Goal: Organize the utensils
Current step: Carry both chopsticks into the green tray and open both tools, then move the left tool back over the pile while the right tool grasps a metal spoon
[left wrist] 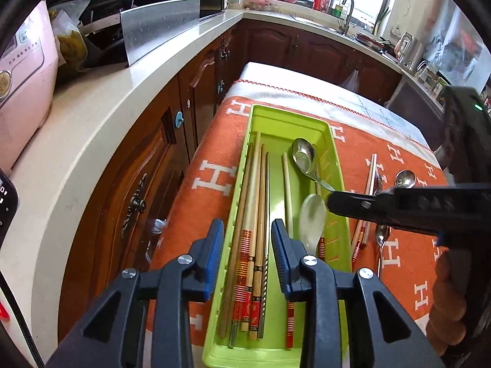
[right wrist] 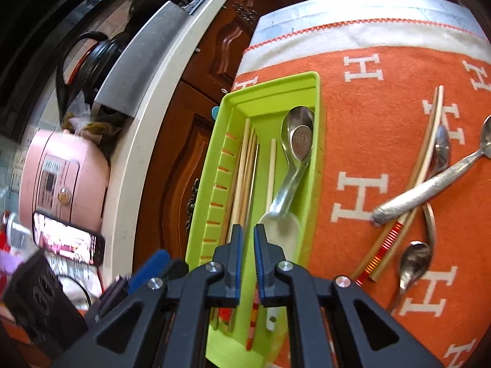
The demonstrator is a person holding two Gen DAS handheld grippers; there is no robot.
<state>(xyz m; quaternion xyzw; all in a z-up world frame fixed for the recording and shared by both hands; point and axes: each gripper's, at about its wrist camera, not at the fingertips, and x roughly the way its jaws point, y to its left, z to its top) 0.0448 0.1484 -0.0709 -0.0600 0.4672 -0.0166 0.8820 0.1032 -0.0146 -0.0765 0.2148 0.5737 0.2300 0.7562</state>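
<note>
A lime-green tray lies on an orange cloth. Its left side holds several chopsticks. On its right lie a metal spoon and a white spoon. My left gripper hangs open above the chopstick handles, its pads clear of them. My right gripper hovers over the tray's right side just short of the metal spoon's handle, shut to a slit with nothing in it. A chopstick pair and three metal spoons lie loose on the cloth.
The orange cloth covers a small table beside wooden cabinets. A pale counter on the left carries a pink rice cooker and a phone. A person's hand shows at the right edge.
</note>
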